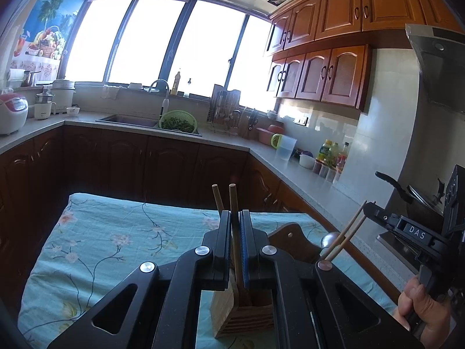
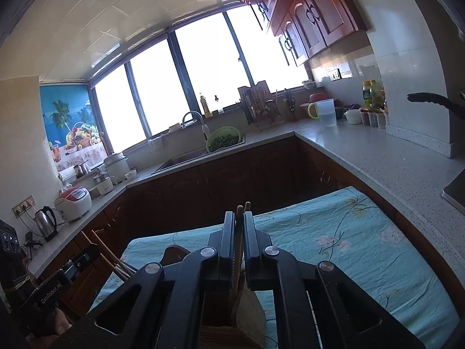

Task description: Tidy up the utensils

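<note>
1. Nearest the lens in the left wrist view, we see the left hand-held gripper (image 1: pixel 235 218) clamped on a pair of wooden chopsticks (image 1: pixel 232 200), whose tips stand up above the jaws at centre frame.
2. Directly below it, at the bottom centre, sits the wooden utensil holder (image 1: pixel 232 314); the chopsticks' lower ends run down into it.
3. In the right wrist view, the right hand-held gripper (image 2: pixel 239 224) is pressed together on a second chopstick pair (image 2: pixel 242 208), again above the holder at the bottom of the frame.
4. At the right edge of the left wrist view, a hand (image 1: pixel 421 302) grips the other tool, with its chopsticks slanting just beside it; the two tools are close together.
5. The holder stands on the surface, covered by a teal floral cloth (image 1: pixel 101 232). We see open cloth to the left in the left wrist view and to the right in the right wrist view.
6. The cloth's far edge runs across mid-frame, with dark cabinet fronts (image 1: pixel 145 163) beyond a gap.
7. A grey counter (image 2: pixel 392 168) borders the cloth's right edge in the right wrist view.
</note>
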A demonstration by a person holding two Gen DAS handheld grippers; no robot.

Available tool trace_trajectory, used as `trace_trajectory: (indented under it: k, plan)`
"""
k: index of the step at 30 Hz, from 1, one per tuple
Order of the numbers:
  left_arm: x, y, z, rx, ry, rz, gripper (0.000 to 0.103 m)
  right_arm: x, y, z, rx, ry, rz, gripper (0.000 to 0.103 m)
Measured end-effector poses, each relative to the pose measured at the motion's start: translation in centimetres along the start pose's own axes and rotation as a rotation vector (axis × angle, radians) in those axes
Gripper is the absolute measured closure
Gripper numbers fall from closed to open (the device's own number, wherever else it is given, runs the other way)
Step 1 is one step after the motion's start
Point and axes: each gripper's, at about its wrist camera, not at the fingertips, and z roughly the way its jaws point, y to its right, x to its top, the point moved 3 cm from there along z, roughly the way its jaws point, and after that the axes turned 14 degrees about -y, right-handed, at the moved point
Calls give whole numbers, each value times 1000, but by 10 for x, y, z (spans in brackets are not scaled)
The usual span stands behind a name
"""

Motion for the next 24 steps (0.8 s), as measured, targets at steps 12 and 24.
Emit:
trace_trajectory:
  k: [12,24]
  plan:
    - [2,-4,-11,-5,-4,-12,72,3,6,-25,35,52,45,42]
    - [-33,-8,-59,44,20,-70,19,-27,16,-70,68,95,84,1]
